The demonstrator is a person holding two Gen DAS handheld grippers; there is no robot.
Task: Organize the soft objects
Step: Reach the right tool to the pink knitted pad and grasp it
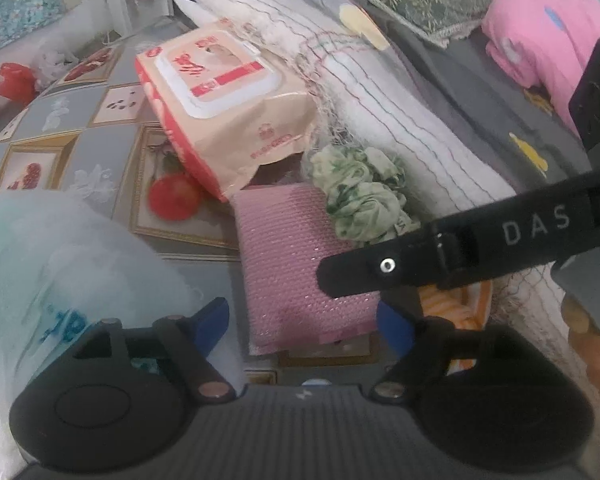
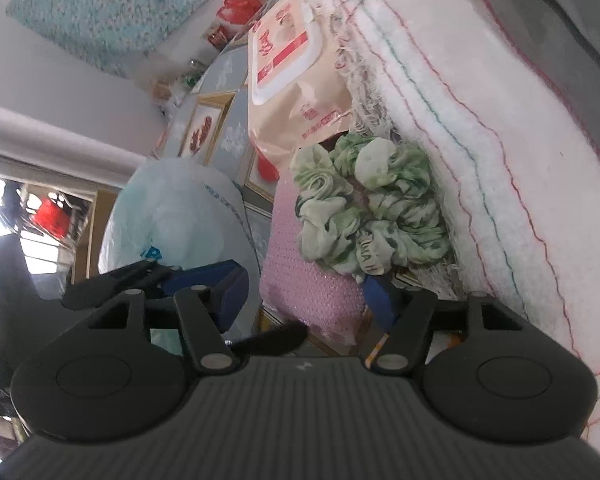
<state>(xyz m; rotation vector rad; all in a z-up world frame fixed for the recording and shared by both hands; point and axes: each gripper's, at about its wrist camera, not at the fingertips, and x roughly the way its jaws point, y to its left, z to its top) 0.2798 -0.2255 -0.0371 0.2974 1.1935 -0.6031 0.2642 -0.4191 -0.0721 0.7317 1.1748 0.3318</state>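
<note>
- Left claw (image 1: pixel 302 322), left wrist view: released, jaws astride the pink pad (image 1: pixel 300 264) on the counter (image 1: pixel 80 144); lower squarely before clenching, clear of the other claw's finger.
- Right claw (image 2: pixel 306 294), right wrist view: released, empty, near the green scrunchie (image 2: pixel 368 204) atop that pad; avoid snagging it.

The pink sponge (image 1: pixel 300 264) is partly hidden by the scrunchie (image 1: pixel 360 196).

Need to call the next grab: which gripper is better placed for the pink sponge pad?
Left, probably. The left gripper points down with the pink sponge pad between its open jaws; the right gripper faces the green scrunchie.
</note>
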